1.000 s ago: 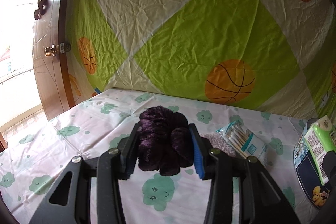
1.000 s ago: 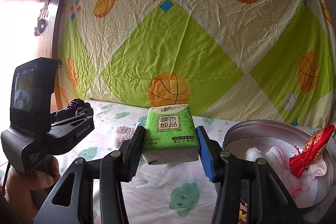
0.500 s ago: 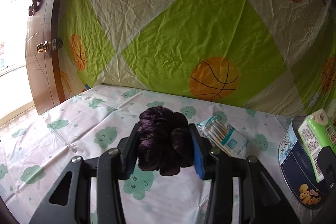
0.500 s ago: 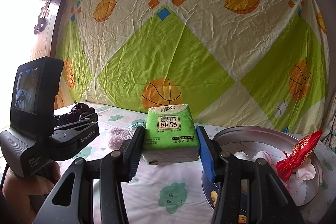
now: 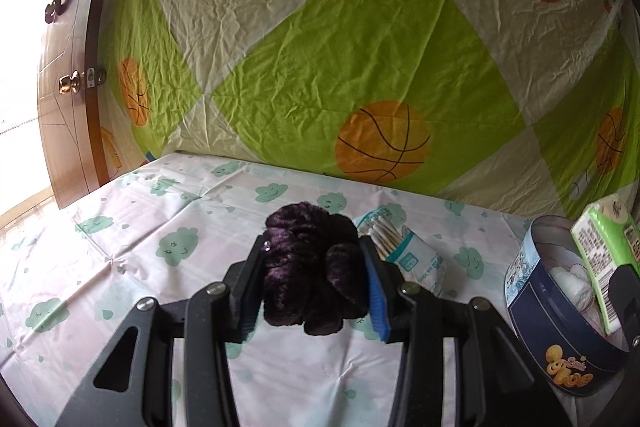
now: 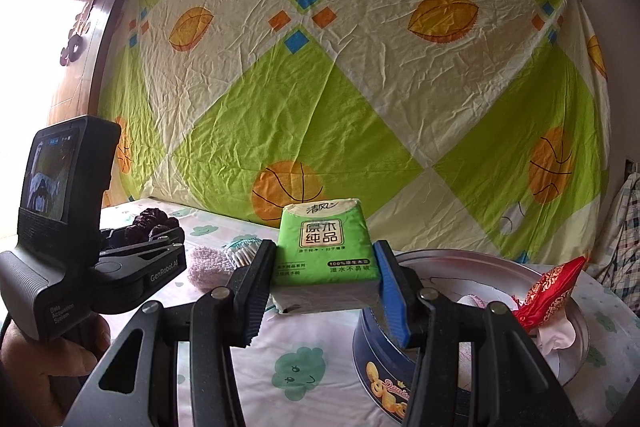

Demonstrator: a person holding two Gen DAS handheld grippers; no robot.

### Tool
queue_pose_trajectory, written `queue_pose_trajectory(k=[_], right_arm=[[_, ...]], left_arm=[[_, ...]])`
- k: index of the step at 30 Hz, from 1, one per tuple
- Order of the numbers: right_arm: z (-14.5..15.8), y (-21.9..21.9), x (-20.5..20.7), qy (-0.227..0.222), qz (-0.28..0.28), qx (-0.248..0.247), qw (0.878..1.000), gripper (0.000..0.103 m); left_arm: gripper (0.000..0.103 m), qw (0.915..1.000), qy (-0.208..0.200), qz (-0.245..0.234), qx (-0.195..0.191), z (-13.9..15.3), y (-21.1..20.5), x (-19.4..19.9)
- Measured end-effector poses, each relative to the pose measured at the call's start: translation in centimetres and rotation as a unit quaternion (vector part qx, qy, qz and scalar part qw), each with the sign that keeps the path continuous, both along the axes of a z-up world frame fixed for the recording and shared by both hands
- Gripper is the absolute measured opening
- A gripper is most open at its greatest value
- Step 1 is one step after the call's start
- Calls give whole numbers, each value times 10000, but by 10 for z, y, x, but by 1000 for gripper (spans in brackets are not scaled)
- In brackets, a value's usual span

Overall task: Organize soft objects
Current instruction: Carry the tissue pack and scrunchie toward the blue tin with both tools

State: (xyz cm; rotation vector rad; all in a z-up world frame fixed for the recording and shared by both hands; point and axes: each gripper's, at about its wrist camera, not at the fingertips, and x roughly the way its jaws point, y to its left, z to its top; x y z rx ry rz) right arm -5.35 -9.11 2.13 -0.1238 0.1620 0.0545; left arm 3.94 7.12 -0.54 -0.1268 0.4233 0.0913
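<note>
Sorting looks midway. The left gripper (image 5: 314,287) is clenched on a dark purple velvet scrunchie (image 5: 312,273), lifted mid-frame. The right gripper (image 6: 326,291) grasps a green tissue pack (image 6: 326,255) beside the round navy tin (image 6: 384,383) at lower right, which already holds a red embroidered pouch (image 6: 548,291). A cotton-swab packet (image 5: 404,251) and pink fuzzy item (image 6: 208,267) remain on the counter (image 5: 140,227).

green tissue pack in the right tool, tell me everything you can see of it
The green tissue pack is a soft plastic-wrapped block, bright green with a cream top edge and dark printed characters on its face. It stands upright, squeezed between the two fingers of the right tool, held in the air above the cloud-print tablecloth, just left of the round tin.
</note>
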Motion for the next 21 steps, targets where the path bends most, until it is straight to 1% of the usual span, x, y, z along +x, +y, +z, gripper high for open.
queue_pose_trajectory(k=[7,12,21], right_arm=[[2,-12,-8,-110,-116,-42,9999,52],[4,-24,-11,-174,-229,-65,9996,52],[8,-53,-17,-241,-454,79,9986,52]], left_arm=[[43,9999,11,-120,48,0,-17,-3],[43,9997,43,-240,14,1,-31,-4],[43,9985,-3,-533,133,5,-65,-9]])
